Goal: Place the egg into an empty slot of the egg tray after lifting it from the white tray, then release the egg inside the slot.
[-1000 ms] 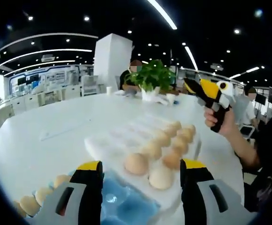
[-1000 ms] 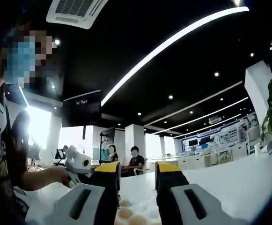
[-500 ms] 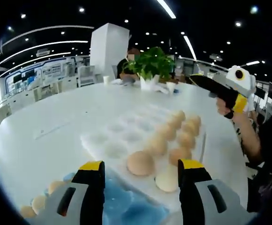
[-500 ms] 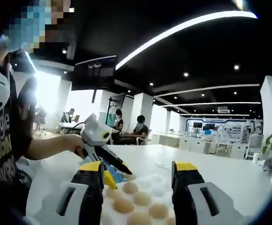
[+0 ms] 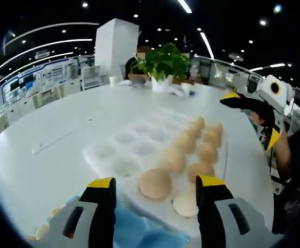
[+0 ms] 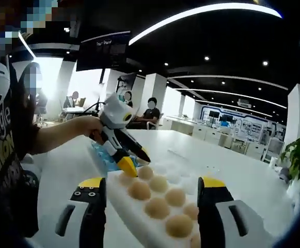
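Smooth tan eggs point(image 5: 155, 183) sit in the dimpled white egg tray point(image 5: 120, 155) on the glossy worktop point(image 5: 46, 129), ahead of my left gripper point(image 5: 155, 217), fingers apart, empty; right gripper point(image 6: 148, 217) spread too.

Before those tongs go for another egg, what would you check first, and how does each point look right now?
1. Left tongs open and holding nothing: ok.
2. Right tongs open and holding nothing: ok.
3. Egg tray has free slots: ok, several on its near-left side.
4. Eggs already placed sit in their slots: ok.
5. Eggs left to pick by the blue tray: cannot tell how many; a couple show at the view's edge.
6. The two tongs apart from each other: ok.
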The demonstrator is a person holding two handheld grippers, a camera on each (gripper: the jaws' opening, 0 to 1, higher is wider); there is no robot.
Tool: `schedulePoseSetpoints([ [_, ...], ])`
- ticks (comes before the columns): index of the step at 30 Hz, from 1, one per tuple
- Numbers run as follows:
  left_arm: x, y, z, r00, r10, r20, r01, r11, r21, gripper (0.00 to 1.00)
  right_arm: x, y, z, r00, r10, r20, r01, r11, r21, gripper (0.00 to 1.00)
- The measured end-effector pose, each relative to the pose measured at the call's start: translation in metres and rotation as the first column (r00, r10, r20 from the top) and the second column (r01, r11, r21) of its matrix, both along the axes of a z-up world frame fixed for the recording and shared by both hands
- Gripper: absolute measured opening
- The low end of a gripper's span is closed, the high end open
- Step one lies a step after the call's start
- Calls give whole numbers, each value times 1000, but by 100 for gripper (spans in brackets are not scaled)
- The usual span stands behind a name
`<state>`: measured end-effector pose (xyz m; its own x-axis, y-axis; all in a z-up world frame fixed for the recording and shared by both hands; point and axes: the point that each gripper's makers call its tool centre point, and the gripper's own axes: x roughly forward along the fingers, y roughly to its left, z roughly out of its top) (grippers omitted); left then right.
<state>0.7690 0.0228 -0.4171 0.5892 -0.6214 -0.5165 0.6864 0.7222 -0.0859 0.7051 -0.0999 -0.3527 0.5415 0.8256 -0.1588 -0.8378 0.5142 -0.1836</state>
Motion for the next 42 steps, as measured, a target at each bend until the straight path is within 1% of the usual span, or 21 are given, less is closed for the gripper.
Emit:
schedulePoseSetpoints([
  [1,7,4,0,1000,2,-6,-2,1000,1,63,1,-3,-2,1000,-14,-5,14,1000,-6,75],
  [2,9,5,0,1000,4,-9,-4,1000,2,62,1,-5,-4,1000,-22,-11,22,1000,-10,75],
  [6,13,1,-2,1000,18,-26,-18,1000,10,58,-3,-13,-10,999,-46,-22,45,999,-27,75],
  [10,13,-3,-4,999,11,-50,-9,1000,28,55,-5,-23,-15,997,-71,-40,69,997,-47,75],
  [12,15,-6,-4,998,9,-60,-6,999,45,53,-4,-32,-17,994,-90,-62,87,995,-37,76],
  [14,14,-11,-4,998,8,-69,-4,998,62,51,-3,-36,-20,991,-106,-78,103,994,-35,76],
  [15,12,-15,-3,997,7,-72,-2,998,70,49,-2,-38,-23,989,-120,-84,117,992,-43,76],
  [16,12,-16,-4,997,5,-77,0,997,73,48,0,-42,-29,986,-142,-83,136,988,-76,76],
  [18,18,-23,-5,996,-3,-90,9,997,75,45,1,-46,-38,984,-157,-87,148,983,-107,77],
  [20,18,-25,-5,995,-5,-103,13,997,76,44,2,-50,-44,980,-173,-99,161,980,-117,77],
  [22,22,-29,-5,994,-8,-107,17,996,82,44,1,-52,-47,978,-182,-99,169,977,-127,78],
  [24,22,-30,-6,992,-18,-125,28,996,80,41,4,-56,-50,977,-189,-102,174,975,-138,78],
  [26,23,-30,-7,990,-25,-136,36,996,78,37,4,-58,-52,976,-191,-102,175,973,-148,78],
  [31,25,-26,-10,991,-12,-132,27,993,115,30,2,-62,-53,974,-205,-101,188,970,-152,78],
  [36,23,-26,-10,991,-19,-134,37,990,133,30,-1,-60,-52,974,-205,-98,190,971,-147,78],
  [39,22,-25,-9,992,-20,-128,39,988,150,28,-2,-56,-52,977,-195,-92,180,972,-151,78],
  [40,20,-28,-9,991,-31,-129,51,988,149,27,-3,-54,-52,977,-192,-93,177,973,-151,78],
  [42,16,-27,-8,993,-24,-118,43,986,160,27,-5,-52,-54,978,-189,-93,173,973,-155,78],
])
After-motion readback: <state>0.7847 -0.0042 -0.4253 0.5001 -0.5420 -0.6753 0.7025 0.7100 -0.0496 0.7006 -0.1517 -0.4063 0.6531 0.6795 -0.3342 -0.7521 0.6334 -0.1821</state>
